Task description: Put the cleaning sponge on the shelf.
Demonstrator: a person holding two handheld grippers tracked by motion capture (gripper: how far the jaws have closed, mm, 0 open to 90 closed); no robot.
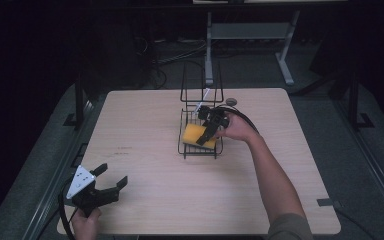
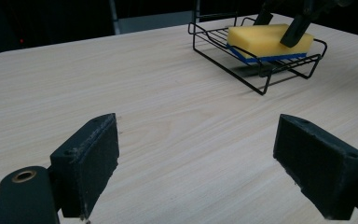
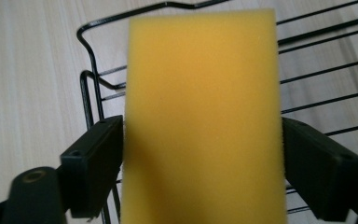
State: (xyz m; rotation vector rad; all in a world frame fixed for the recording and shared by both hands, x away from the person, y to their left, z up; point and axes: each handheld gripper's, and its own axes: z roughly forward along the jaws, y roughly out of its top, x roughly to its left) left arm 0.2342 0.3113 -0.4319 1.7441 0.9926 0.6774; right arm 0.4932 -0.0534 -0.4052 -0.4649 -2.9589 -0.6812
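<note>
A yellow sponge [image 1: 192, 134] with a blue underside lies in the tray of a black wire rack [image 1: 184, 150] at mid-table. My right gripper [image 1: 207, 132] reaches down over the sponge from the right. In the right gripper view the sponge [image 3: 203, 93] fills the gap between the jaws, which stand wide at its two long sides, so the right gripper [image 3: 203, 168] is open. My left gripper [image 1: 112, 175] hovers open near the front left corner with nothing between its fingers. From the left gripper view [image 2: 196, 158] the sponge [image 2: 265, 39] and rack [image 2: 261, 84] lie far ahead.
The rack's tall wire back [image 1: 201, 82] rises behind the tray. A small round dark object [image 1: 231, 101] lies just right of it. Bare wooden table [image 1: 145, 190] stretches between the two grippers. A grey desk frame [image 1: 250, 35] stands beyond the far edge.
</note>
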